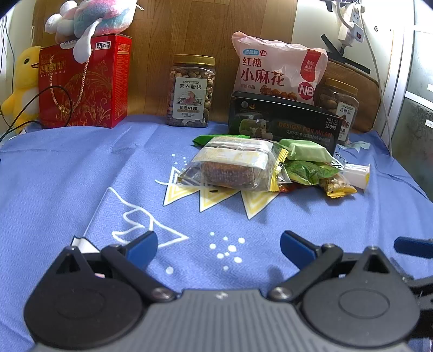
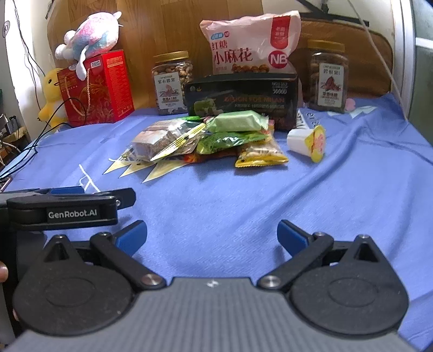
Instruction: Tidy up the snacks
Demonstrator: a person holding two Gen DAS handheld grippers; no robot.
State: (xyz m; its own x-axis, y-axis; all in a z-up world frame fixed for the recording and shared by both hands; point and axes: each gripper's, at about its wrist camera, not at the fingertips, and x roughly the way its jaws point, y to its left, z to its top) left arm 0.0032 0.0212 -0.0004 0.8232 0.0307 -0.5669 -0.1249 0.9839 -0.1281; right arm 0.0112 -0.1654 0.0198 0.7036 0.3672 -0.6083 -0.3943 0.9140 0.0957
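Blue patterned cloth [image 1: 67,173] covers surface. Yellow duck plush [image 1: 23,81] sits beyond cloth's far left corner, against wall. Pastel plush [image 1: 92,19] perches higher, right of duck (draped over something red). Black cable [image 1: 35,108] loops near duck. White power strip [image 1: 354,24] hangs far right of duck.

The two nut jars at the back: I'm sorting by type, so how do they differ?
The left jar holds pale, light-brown nuts, while the right jar holds darker, reddish-brown ones. The left jar's label shows an orange figure; the right jar's label shows a red one. The left jar stands between the red box and the black box; the right jar stands on the black box's other side. Both are clear, upright, gold-lidded jars.
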